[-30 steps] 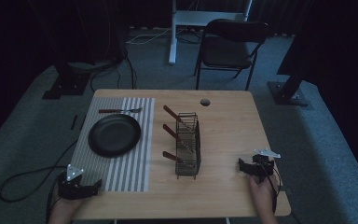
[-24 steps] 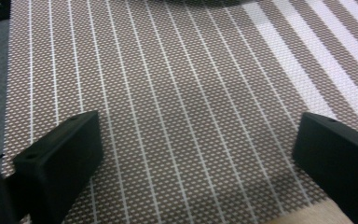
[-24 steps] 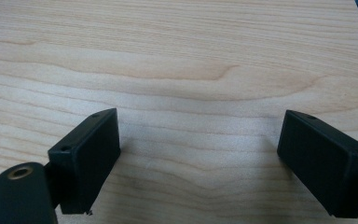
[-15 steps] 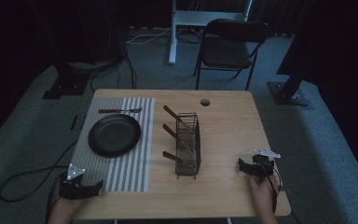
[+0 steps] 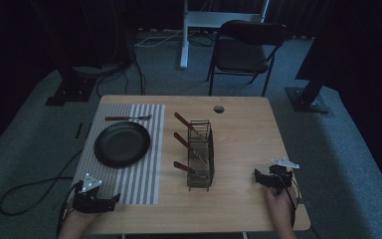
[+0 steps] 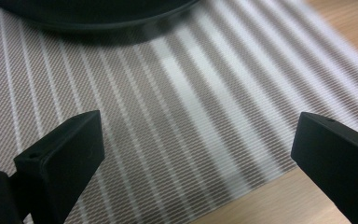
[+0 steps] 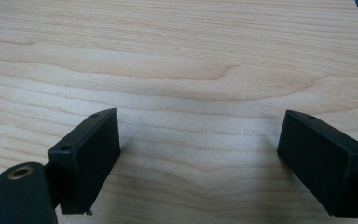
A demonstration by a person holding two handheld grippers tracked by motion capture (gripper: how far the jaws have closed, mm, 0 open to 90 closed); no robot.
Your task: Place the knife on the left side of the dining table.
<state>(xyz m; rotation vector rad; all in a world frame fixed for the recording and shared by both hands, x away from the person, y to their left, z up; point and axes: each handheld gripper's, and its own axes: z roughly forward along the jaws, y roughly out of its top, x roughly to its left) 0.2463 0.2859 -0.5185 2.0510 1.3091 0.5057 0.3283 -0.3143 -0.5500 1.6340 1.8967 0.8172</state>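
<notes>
A black plate (image 5: 122, 144) lies on a striped placemat (image 5: 144, 184) on the left half of the wooden table (image 5: 243, 129). A fork (image 5: 128, 118) lies on the mat beyond the plate. A black wire rack (image 5: 201, 154) in the middle holds three wood-handled utensils (image 5: 185, 143). My left gripper (image 5: 113, 199) rests at the near left corner over the mat (image 6: 177, 121), open and holding nothing, with the plate's rim (image 6: 98, 18) just ahead. My right gripper (image 5: 256, 178) sits near the front right of the table, open over bare wood (image 7: 200, 74).
A dark folding chair (image 5: 246, 50) stands beyond the table's far edge, and a white desk frame (image 5: 219, 20) behind it. Stand bases and cables lie on the grey carpet to the left and right. A round cable hole (image 5: 219, 109) sits near the table's far edge.
</notes>
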